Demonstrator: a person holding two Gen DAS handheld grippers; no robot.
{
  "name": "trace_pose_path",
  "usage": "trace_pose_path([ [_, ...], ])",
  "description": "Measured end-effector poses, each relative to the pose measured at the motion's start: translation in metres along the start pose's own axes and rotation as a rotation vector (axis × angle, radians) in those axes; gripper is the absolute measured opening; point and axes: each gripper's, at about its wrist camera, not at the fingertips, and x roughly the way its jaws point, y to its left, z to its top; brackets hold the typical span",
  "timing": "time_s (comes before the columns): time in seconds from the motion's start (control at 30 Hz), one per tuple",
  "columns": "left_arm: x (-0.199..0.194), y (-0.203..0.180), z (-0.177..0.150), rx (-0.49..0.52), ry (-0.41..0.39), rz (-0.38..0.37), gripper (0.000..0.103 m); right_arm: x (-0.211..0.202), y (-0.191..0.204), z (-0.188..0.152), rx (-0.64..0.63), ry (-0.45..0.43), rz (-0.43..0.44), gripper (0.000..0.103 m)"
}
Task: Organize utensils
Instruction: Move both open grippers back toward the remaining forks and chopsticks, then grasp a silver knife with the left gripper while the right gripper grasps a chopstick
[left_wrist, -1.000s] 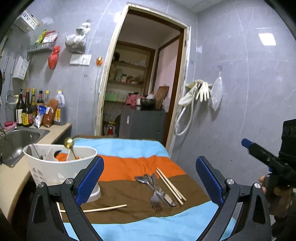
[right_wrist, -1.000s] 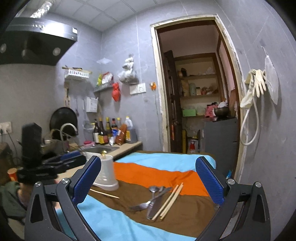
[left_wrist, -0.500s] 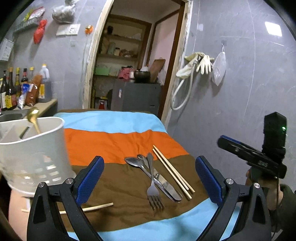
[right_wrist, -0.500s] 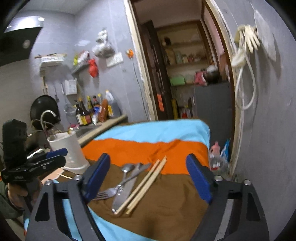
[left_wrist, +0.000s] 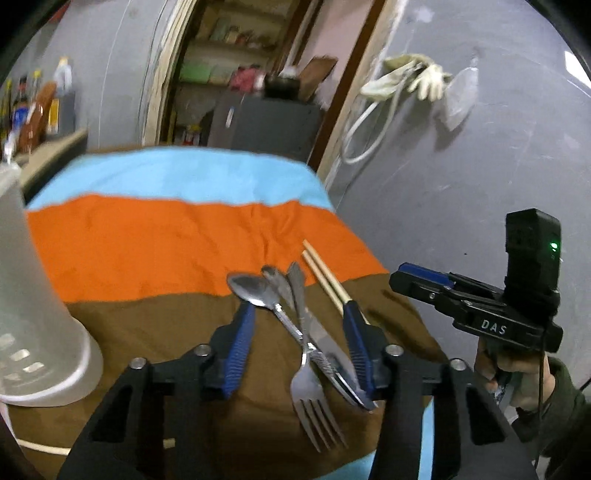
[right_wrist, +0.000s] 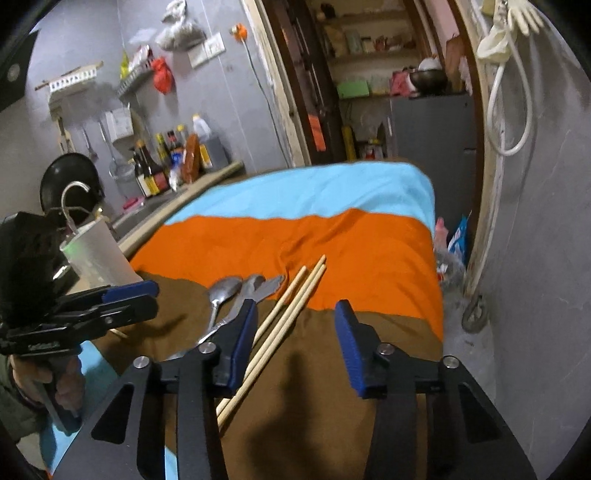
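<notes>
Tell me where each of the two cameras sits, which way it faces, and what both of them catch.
Left wrist: rides the left gripper, angled down at the fork, spoon and knife; closing jaws straddle them; person's right hand shows.
Right wrist: rides the right gripper, angled down at the chopsticks between closing jaws; left hand at left edge.
Shared: striped cloth, cutlery, white holder, doorway.

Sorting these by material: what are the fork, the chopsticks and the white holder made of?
Fork: looks like polished steel, silver and reflective. Chopsticks: probably wood or bamboo, pale tan and matte. White holder: likely plastic, smooth and slightly translucent, with moulded slots near its base.
</notes>
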Motion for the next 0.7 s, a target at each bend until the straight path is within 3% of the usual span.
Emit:
trace_pose_path([
  [0.37, 0.037, 0.030, 0.008, -0.147, 0.143, -0.026, 0.023, 0.041, -0.008, 0.010, 0.040, 0.134, 0.044, 0.030],
  [0.7, 0.042, 0.056, 0.019, -0.256, 0.150, -0.101, 0.018, 0.066, -0.026, 0.013, 0.179, 0.225, 0.156, 0.015],
])
